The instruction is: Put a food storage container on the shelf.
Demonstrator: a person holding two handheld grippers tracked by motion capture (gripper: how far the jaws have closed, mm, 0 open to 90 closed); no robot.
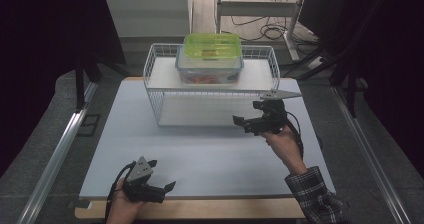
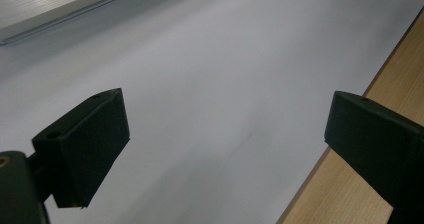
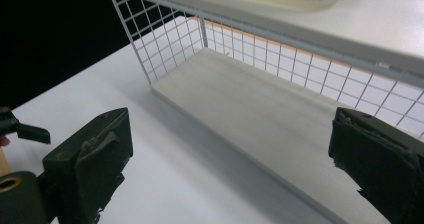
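Tongs in two hands work over a pale grey mat on a wooden table, seen from above. Left gripper [image 1: 161, 186] sits at the near edge of the mat [image 1: 210, 154], held by a hand [image 1: 122, 206] coming in from below; its jaws stand wide apart with nothing between them. Through the left gripper view, those jaws frame bare mat, and the wooden table edge [image 2: 385, 134] runs just under the jaw seen on that view's right side.

Well ahead of the left gripper and to its right, the right gripper [image 1: 242, 122] hovers just in front of a white wire rack [image 1: 159, 101]. Its jaws are also spread wide and hold nothing. A hand [image 1: 282, 144] with a plaid sleeve [image 1: 315, 194] grips it.

Beyond the right gripper's jaws lies the rack's lower shelf [image 3: 260, 109], a bare pale board, close ahead. Above and past that gripper, on the rack's upper shelf [image 1: 260, 76], rests a clear food container [image 1: 210, 66] with a bright green lid [image 1: 212, 45]. The container is apart from both tongs, far from the left gripper and nearer the right one
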